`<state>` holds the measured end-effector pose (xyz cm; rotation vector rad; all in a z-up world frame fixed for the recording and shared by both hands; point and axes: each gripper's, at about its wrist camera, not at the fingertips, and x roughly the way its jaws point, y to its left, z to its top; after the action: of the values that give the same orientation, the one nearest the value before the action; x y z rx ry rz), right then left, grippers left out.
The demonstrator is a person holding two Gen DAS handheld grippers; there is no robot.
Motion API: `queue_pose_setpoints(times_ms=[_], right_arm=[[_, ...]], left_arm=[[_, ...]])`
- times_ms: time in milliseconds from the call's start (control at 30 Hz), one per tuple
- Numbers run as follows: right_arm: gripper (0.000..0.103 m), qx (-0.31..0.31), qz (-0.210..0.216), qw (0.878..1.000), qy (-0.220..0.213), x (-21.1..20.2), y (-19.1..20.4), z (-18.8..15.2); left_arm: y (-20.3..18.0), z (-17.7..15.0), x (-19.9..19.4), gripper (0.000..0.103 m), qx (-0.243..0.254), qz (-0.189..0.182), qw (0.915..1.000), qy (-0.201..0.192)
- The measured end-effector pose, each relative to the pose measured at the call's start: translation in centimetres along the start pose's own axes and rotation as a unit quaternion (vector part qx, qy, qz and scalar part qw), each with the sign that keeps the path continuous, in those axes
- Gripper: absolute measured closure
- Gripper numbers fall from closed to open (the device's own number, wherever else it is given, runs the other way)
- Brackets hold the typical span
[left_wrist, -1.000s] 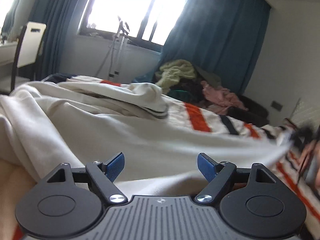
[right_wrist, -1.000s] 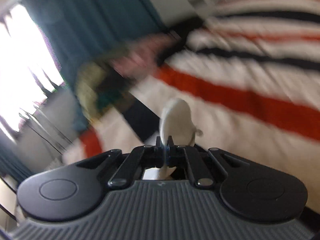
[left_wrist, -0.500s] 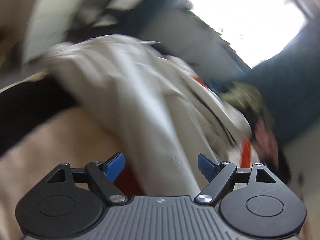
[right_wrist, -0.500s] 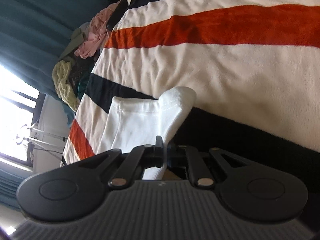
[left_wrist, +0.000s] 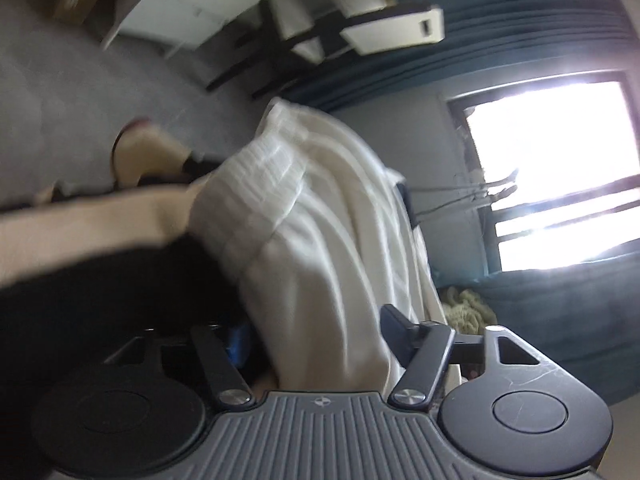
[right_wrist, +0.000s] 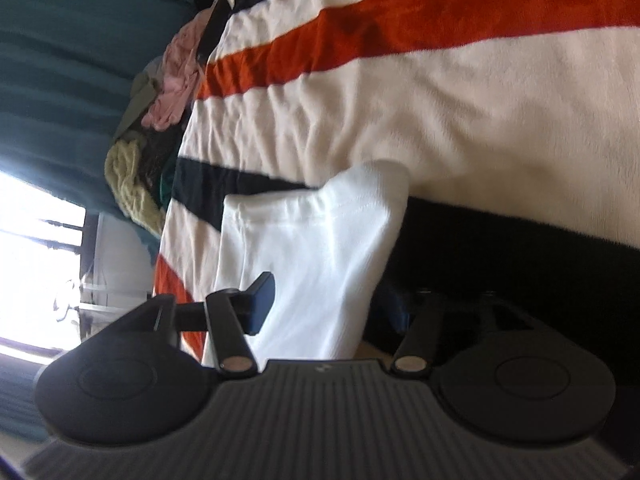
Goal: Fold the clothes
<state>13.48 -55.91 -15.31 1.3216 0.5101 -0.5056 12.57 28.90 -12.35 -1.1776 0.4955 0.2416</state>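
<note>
Right tool (right_wrist: 332, 308) stood with its jaws spread wide, a white garment (right_wrist: 316, 256) lying between the fingers but not pinched; the blue pad (right_wrist: 262, 300) on one side sat just beside the cloth. That white piece rested on the bed, across a black band of the striped blanket (right_wrist: 460, 92), whose orange, cream and black bars ran past it. Beyond the blanket's edge a heap of clothes (right_wrist: 160, 120), pink and pale green among them, sat against teal curtains (right_wrist: 60, 60). Left tool (left_wrist: 316, 330) was likewise open, both fingers well apart, with a cream ribbed garment (left_wrist: 312, 216) bunched in the gap and rising ahead of it; contact with the pads could not be told through the blur. In the left wrist view, rolled sideways, were a bright window (left_wrist: 560, 176), a chair (left_wrist: 360, 28) and grey floor (left_wrist: 60, 80).
</note>
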Motion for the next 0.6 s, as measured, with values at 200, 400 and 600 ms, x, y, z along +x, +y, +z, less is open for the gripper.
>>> queue_pose_setpoints(times_ms=[200, 400, 600], right_arm=[[0.097, -0.032, -0.030, 0.999, -0.021, 0.9, 0.5, 0.3], [0.098, -0.047, 0.006, 0.995, -0.083, -1.3, 1.2, 1.0], [0.098, -0.056, -0.021, 0.986, -0.156, -4.5, 1.2, 1.5]], left_arm=[[0.5, 1.5, -0.1, 0.091, 0.028, -0.003, 0.9989, -0.037], [0.1, 2.9, -4.6, 0.095, 0.027, -0.021, 0.9924, -0.118], [1.6, 3.6, -10.0, 0.095, -0.028, -0.027, 0.9903, -0.134]])
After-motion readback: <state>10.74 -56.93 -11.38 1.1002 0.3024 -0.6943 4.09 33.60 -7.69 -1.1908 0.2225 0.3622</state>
